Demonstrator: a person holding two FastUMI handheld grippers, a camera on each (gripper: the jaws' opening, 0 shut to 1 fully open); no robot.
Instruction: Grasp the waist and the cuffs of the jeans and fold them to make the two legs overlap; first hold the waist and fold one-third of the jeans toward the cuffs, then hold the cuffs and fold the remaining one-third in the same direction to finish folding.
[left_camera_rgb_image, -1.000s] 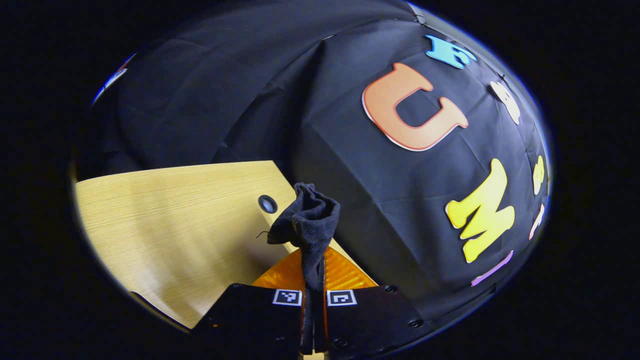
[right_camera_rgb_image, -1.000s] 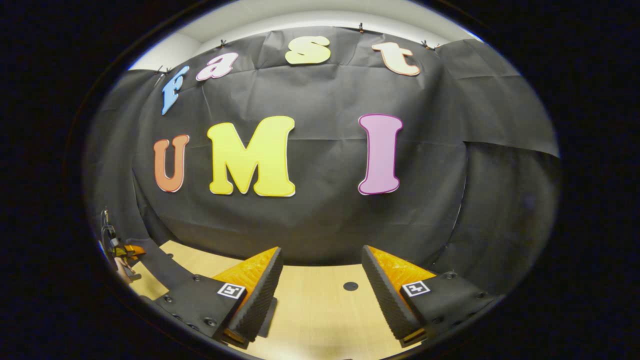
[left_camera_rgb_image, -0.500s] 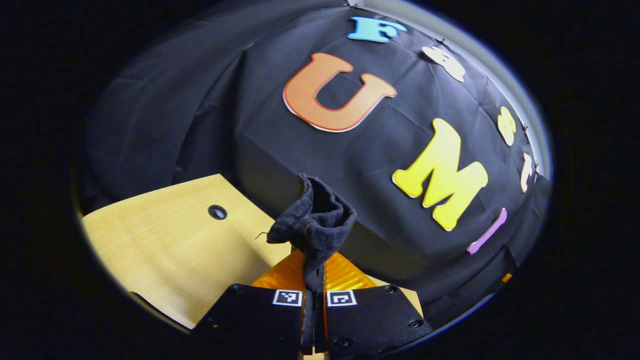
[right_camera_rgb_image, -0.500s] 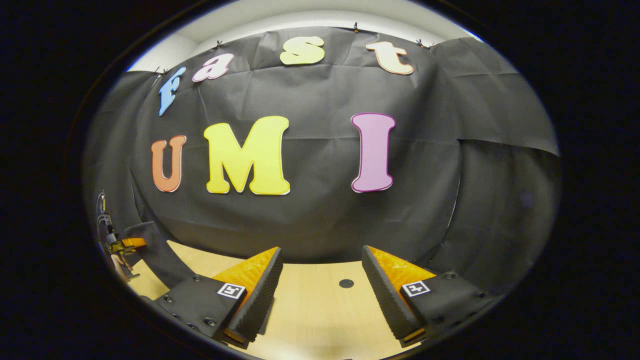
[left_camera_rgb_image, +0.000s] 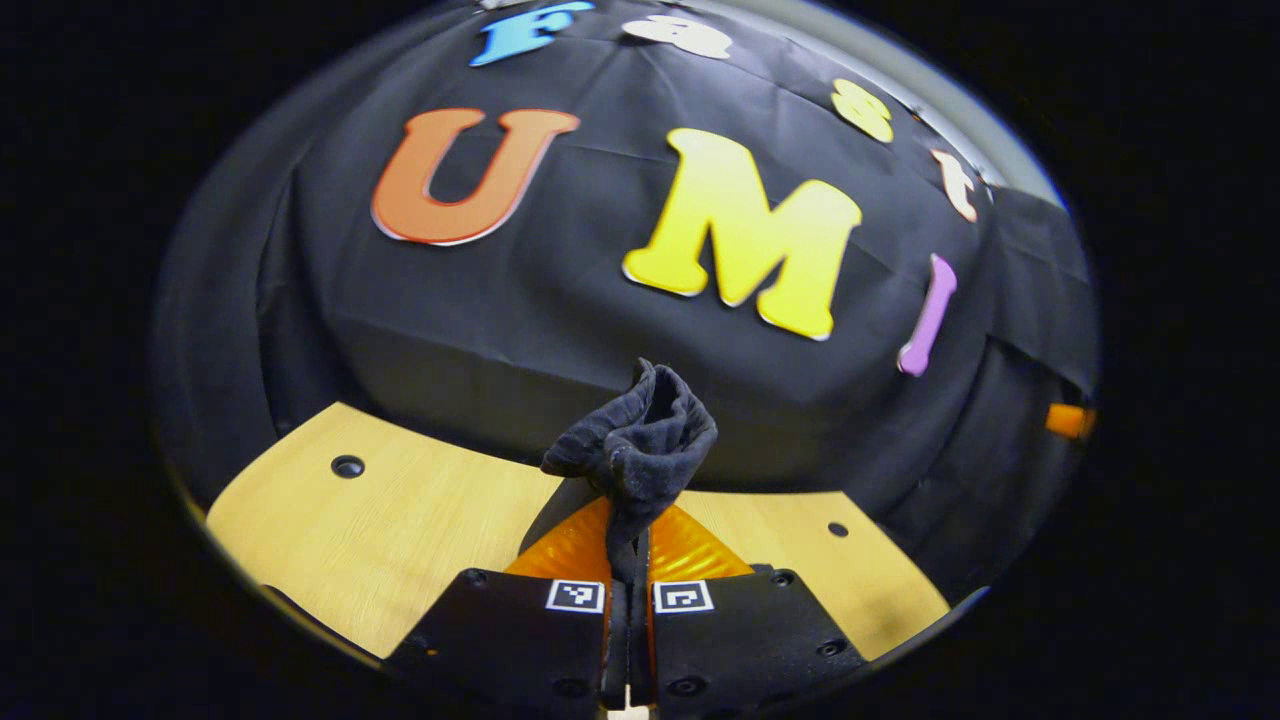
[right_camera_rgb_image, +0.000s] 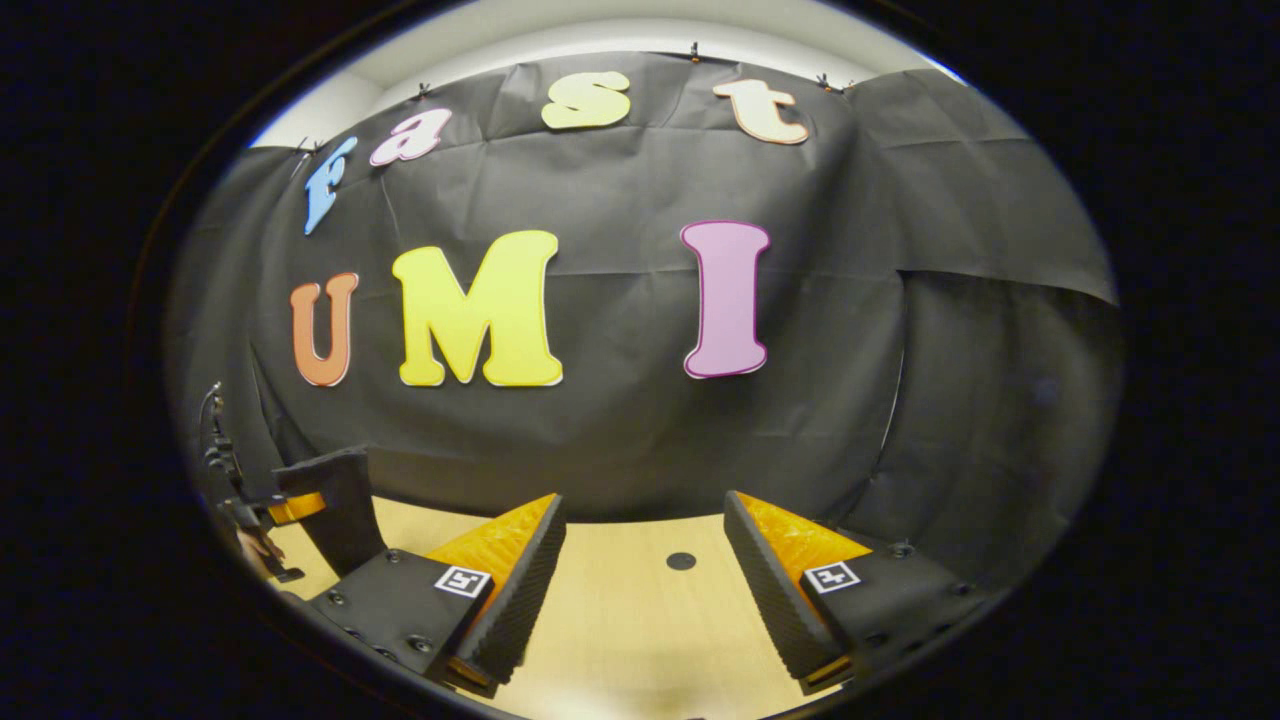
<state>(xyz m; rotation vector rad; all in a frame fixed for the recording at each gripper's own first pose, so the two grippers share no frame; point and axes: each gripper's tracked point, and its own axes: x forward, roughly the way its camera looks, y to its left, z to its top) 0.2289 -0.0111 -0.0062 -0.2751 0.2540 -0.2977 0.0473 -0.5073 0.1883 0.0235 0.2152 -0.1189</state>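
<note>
The jeans (left_camera_rgb_image: 637, 440) are dark cloth, and a bunched end of them sticks up from between my left gripper's (left_camera_rgb_image: 629, 548) orange fingers, which are shut on it above the wooden table (left_camera_rgb_image: 400, 520). In the right gripper view the left gripper (right_camera_rgb_image: 285, 508) appears at the far left edge, with a dark piece of the jeans (right_camera_rgb_image: 338, 495) held up beside it. My right gripper (right_camera_rgb_image: 645, 560) stands open over the table (right_camera_rgb_image: 620, 640) with nothing between its ridged pads. The rest of the jeans is hidden.
The table top has small round holes (left_camera_rgb_image: 347, 466) (right_camera_rgb_image: 681, 561). The booth's black cloth wall (right_camera_rgb_image: 620, 430) closes off the far edge of the table. An orange part (left_camera_rgb_image: 1068, 420) shows at the right edge of the left gripper view.
The left gripper has swung round to face the back wall, still pinching the cloth. In the right gripper view the held cloth has risen and come nearer. The right gripper barely moved.
</note>
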